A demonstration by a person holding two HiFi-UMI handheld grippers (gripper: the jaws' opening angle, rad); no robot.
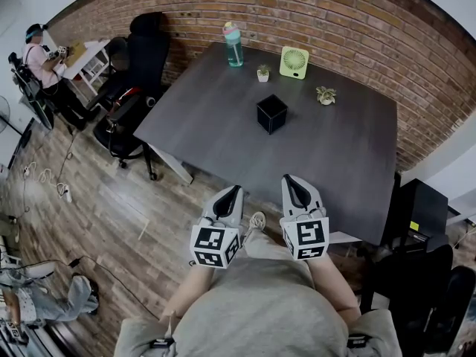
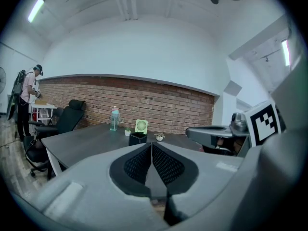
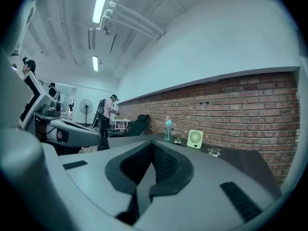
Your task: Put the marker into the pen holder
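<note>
Pointing at the gray table (image 1: 208, 132), the left gripper (image 1: 236, 191) and right gripper (image 1: 287, 179) sit side by side near the person's body. Both pairs of jaws are pressed together, holding nothing. The black pen holder (image 1: 271, 113) stands mid-table, well apart from them.

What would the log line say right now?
left gripper: shut, empty | right gripper: shut, empty | pen holder: on table | marker: not seen
</note>
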